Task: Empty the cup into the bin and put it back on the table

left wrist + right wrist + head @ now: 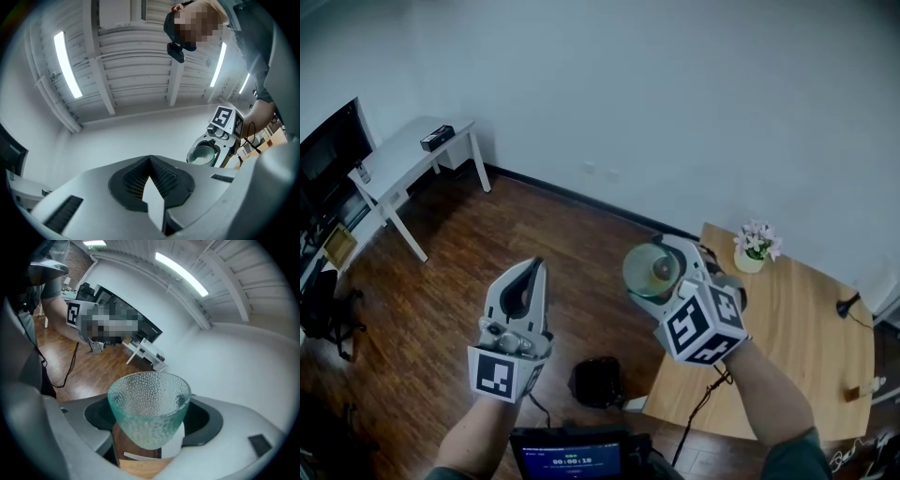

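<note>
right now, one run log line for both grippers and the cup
right gripper: shut on cup | cup: in air beside table | left gripper: shut, empty

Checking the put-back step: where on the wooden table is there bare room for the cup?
The table is mostly bare: a wide patch for the cup runs from the flower pot at the far corner to the near edge. The right edge is busier: a black cabled item and a small object.

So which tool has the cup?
The right tool: its jaws clamp the glass cup by its sides. The left tool is shut, with nothing between its jaws.
</note>
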Available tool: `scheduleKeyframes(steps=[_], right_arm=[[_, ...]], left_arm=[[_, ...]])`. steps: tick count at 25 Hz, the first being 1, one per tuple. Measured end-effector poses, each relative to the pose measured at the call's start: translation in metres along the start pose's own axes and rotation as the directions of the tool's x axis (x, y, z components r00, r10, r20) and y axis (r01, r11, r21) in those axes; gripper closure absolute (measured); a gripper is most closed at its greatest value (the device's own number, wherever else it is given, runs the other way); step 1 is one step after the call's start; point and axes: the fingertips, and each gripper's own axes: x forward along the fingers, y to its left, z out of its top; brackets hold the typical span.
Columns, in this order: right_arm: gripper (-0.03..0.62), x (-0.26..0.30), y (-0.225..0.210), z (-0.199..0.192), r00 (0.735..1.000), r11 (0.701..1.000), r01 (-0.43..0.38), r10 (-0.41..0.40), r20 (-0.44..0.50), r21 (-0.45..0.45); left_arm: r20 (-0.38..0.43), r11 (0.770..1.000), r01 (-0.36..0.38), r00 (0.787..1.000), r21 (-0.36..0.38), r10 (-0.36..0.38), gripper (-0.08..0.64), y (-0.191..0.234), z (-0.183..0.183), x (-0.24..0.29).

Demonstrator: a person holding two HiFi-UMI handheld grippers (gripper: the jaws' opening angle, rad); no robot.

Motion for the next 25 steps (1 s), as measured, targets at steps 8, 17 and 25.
scheduleKeyframes(steps=[8,17,25], right_arm=[[0.198,-0.003,-0.004,0.001,1.0,0.996,0.008,-0.009,-0.007,-0.088],[0.198,0.001,-0.005,-0.002,0.999,0.977,0.003,-0.013,-0.044,-0.214],[0.198,0.002,-0.002,0.003,0.997,0.958,0.007,-0.03,-0.077,-0.287]], left_arm=[[-0.009,1.0,-0.023,1.0,0.003,0.023,0.558,-0.01,0.004,0.008],[-0.018,0.999,-0.041,0.999,-0.007,0.041,0.558,-0.01,0.002,0.013],[-0.003,0.998,-0.026,1.0,0.059,0.027,0.56,-0.009,0.007,0.014]])
